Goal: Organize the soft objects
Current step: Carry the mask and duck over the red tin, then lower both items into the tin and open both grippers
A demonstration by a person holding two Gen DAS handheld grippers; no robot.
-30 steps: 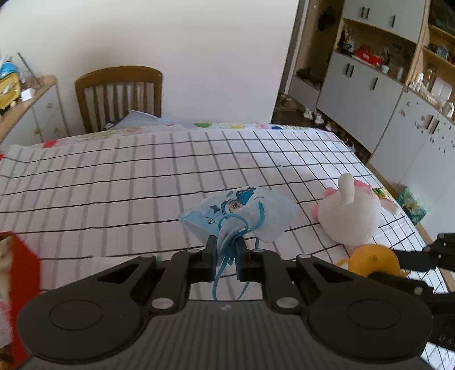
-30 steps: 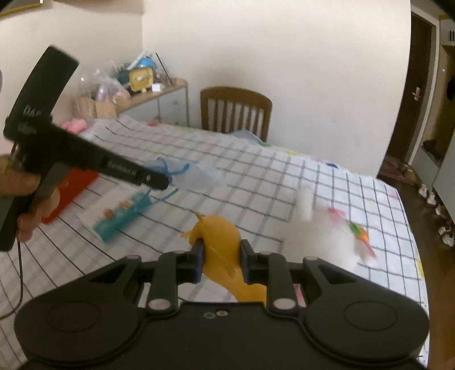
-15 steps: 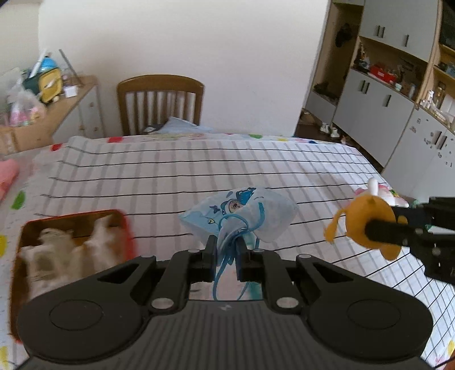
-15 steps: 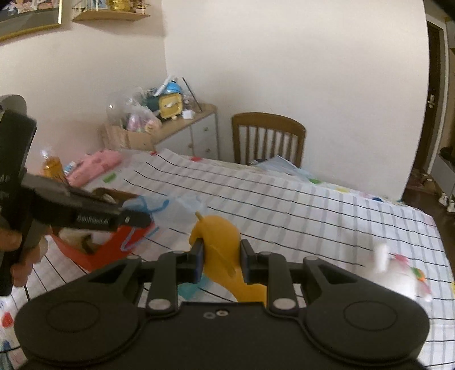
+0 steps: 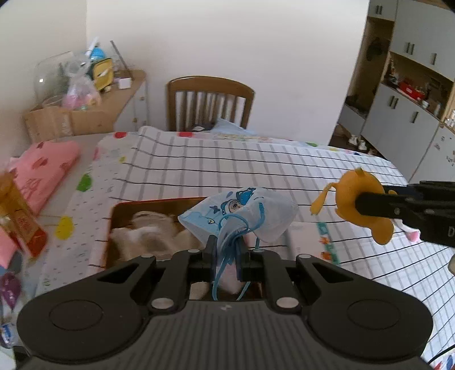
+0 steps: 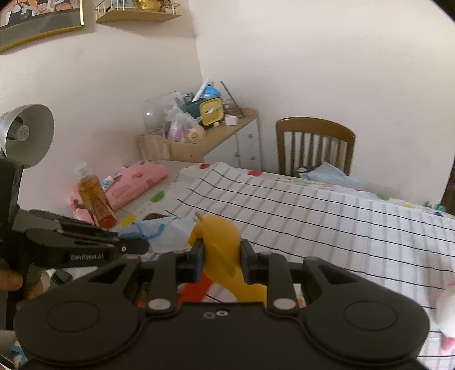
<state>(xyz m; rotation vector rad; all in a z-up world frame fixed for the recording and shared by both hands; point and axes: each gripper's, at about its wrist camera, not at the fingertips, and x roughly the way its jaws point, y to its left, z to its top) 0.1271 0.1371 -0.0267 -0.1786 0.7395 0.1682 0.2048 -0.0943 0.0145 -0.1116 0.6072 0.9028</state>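
Mask [image 5: 239,210] between fingers [image 5: 211,250] (pinched)

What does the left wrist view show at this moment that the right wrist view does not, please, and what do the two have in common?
Only the left wrist view shows the inside of the red box, with pale plush inside, and the grey cabinets.

Only the right wrist view shows the desk lamp, the framed picture, and the white plush toy at the edge.

Both show the left gripper shut on the blue face mask, the right gripper shut on the yellow toy, the wooden chair and the checked tablecloth.
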